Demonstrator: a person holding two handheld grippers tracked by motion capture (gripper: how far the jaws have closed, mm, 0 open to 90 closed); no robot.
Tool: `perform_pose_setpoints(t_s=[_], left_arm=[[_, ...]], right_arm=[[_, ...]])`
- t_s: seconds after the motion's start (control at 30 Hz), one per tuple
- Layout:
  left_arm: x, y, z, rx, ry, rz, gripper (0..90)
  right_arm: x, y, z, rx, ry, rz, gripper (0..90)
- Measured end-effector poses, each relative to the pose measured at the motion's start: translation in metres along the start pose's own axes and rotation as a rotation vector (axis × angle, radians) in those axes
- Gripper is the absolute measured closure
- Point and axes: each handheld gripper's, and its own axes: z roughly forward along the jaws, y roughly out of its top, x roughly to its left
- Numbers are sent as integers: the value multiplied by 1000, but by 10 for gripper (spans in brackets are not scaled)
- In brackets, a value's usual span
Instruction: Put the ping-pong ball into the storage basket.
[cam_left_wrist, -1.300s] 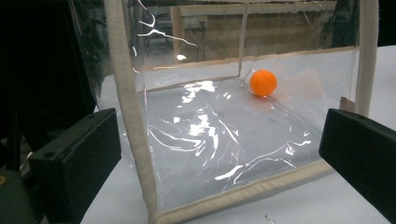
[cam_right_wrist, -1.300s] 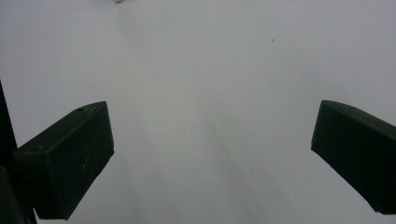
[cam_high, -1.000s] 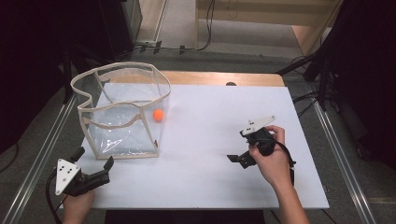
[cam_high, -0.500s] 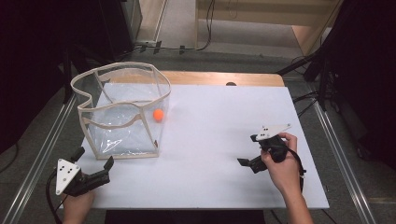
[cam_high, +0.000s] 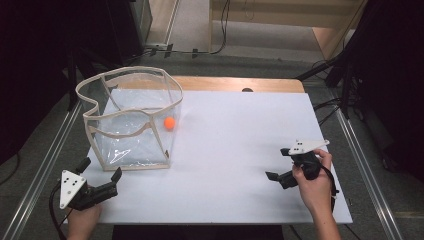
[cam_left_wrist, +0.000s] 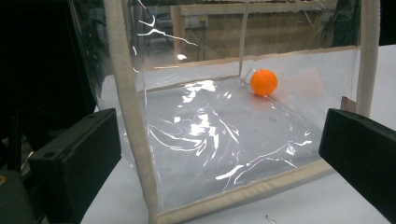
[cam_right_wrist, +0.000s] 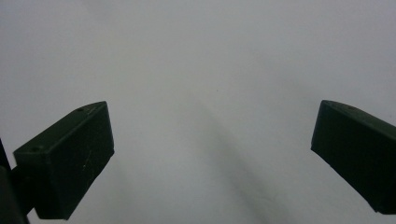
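Near edge of the table (cam_high: 235, 150): the right tool (cam_high: 280, 177), held in the right hand (cam_high: 312, 187), has shifted toward the table's right side and nearer the front edge since a second ago, when it lay closer to the middle. The left tool (cam_high: 100, 177) has stayed at the front left corner, just in front of the bin (cam_high: 130, 120).

Both tools stand with jaws wide apart and nothing between them. In the right gripper view the jaws frame bare white table surface; in the left gripper view they frame the bin's near corner.

Open room: a broad stretch of bare white table lies between the bin and the right tool, and behind the right tool up to the far edge. The bin occupies the left portion, its base close to the table's left edge. The right tool sits near the right edge.

Materials: the table top is smooth, matte white, with a wooden strip along its far edge. The bin has clear, wrinkled, glossy film walls and a cream fabric-bound frame; its rim is bent and wavy.

Farther in: the ball (cam_left_wrist: 264, 82), small, round and orange, rests on the bin floor at the far right corner, touching the film wall.
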Motion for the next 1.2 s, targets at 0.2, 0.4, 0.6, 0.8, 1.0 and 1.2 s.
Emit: perform_pose_setpoints(t_s=[0.2,0.4,0.6,0.8,1.0,1.2], left_arm=[[0,0,0,3,2,3,0],[-1,0,0,2,1,5,0],[-1,0,0,1,2,6,0],[-1,0,0,2,3,7,0],[-1,0,0,3,5,9,0],[-1,0,1,1,2,8,0]], right_arm=[[-5,-14,-5,-38,-2,31,0],[-8,-28,-7,-66,-8,53,0],[-11,-43,-12,-117,-24,90,0],[-13,-52,-17,-143,-31,94,0],[-18,-64,-23,-191,-23,100,0],[-24,-77,-27,-239,-25,117,0]])
